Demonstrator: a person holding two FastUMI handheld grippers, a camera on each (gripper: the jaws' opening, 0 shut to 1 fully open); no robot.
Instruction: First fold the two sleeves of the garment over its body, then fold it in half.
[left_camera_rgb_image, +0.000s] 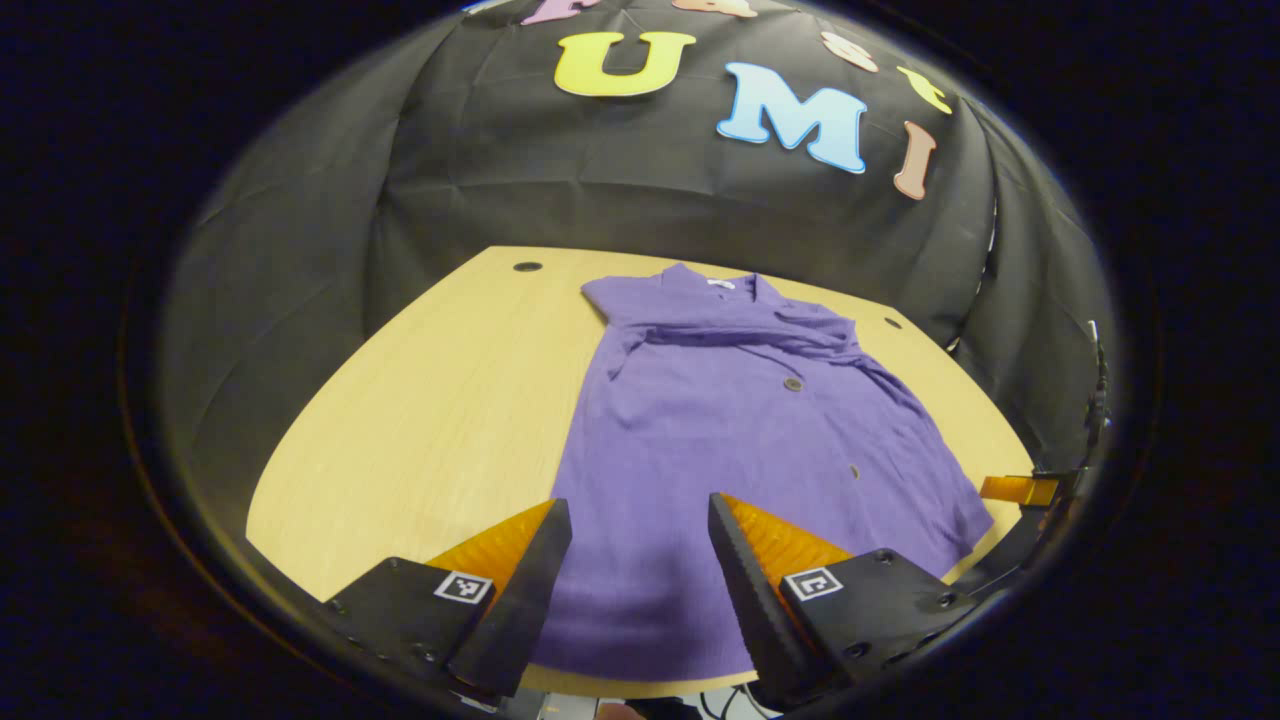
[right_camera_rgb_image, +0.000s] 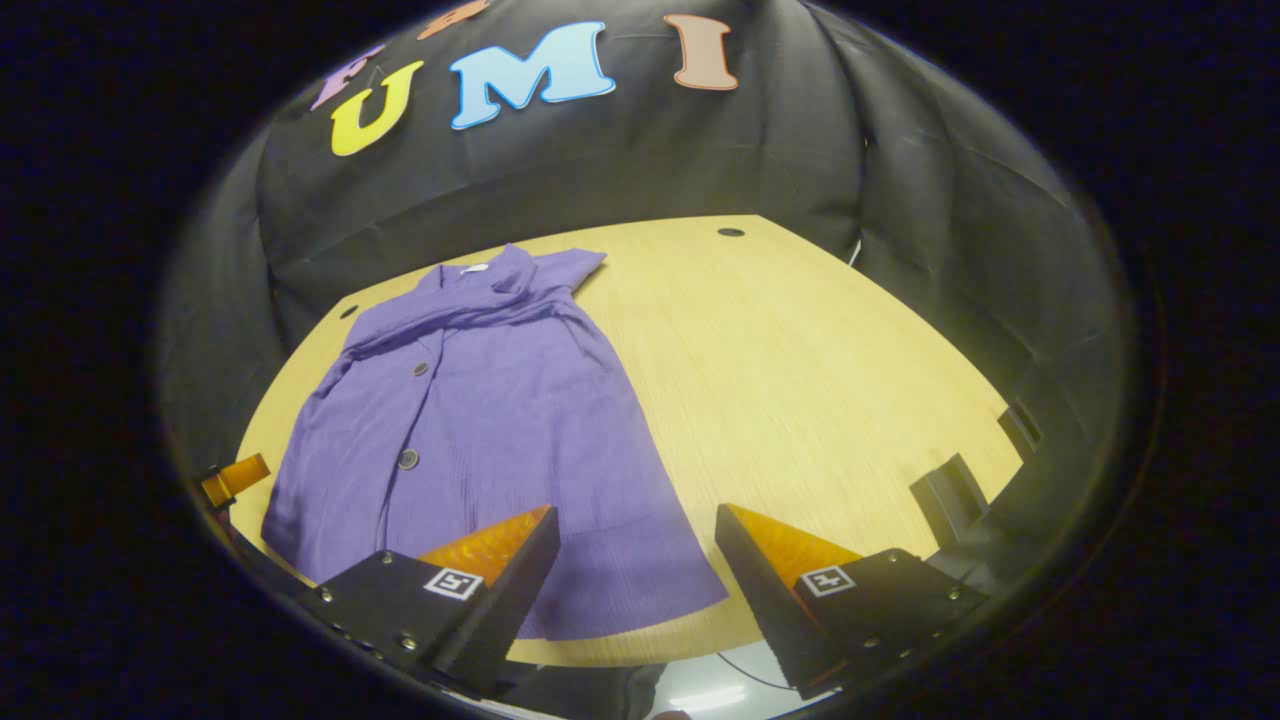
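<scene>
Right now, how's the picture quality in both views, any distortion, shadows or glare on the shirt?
Left gripper view: fisheye bends the table edges into curves; the shirt is sharp and evenly lit, with a soft shadow near its hem between the left gripper fingers. Right gripper view: same bowing, the shirt clear, the tabletop brightest mid-right, no hard glare, edges dimming toward the rim.

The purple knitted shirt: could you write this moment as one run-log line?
garment: purple knitted button shirt flat on wooden table, sleeves folded across chest | left gripper: open above hem | right gripper: open above hem corner | half-fold: pending
</scene>
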